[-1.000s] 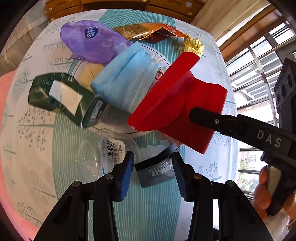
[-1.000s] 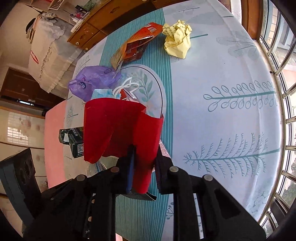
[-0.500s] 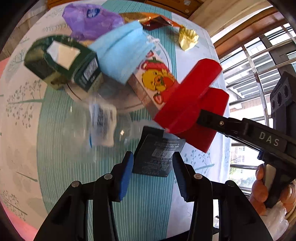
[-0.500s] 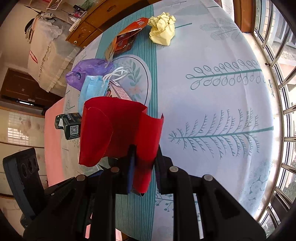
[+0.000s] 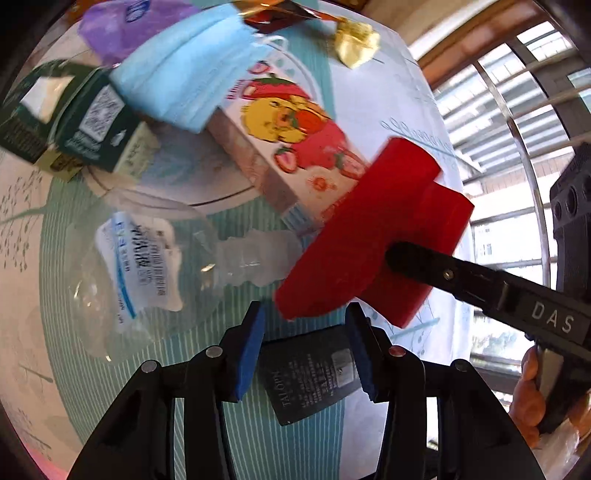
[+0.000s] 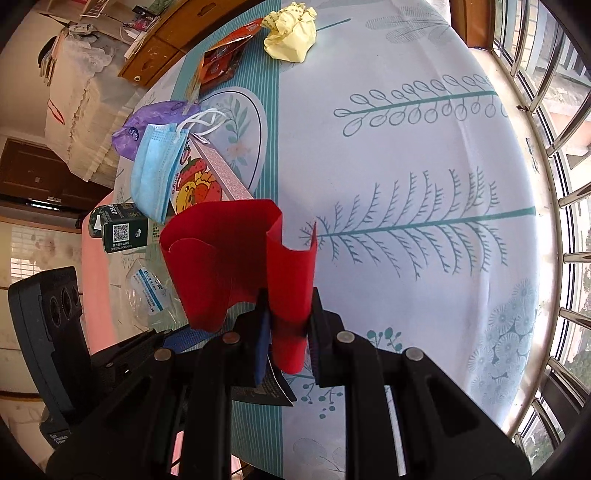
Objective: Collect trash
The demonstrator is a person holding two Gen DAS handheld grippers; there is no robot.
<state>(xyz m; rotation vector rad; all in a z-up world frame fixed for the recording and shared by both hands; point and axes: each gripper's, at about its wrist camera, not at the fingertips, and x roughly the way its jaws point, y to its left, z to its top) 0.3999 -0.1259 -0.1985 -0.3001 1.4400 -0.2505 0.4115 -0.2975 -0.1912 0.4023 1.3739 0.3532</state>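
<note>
- Right gripper, lower centre of the right wrist view: fingers pressed onto a fold of the red bag, whose open mouth faces up the frame.
- Left wrist view: the same red bag sits right of centre, held from the right by the right gripper; a hand shows at the lower right edge.
- Left gripper, bottom centre: fingers apart, with a dark card lying between the blue pads; contact with the pads cannot be told.
- Trash on the worktop, left wrist view: clear wrapper at centre left, strawberry box at centre with its lower end beside the bag, blue mask overlapping the box's upper end, green carton at the left edge, purple bag at the top left, yellow paper ball at the top.
- Right wrist view: orange wrapper at the upper left, just left of the paper ball.
</note>
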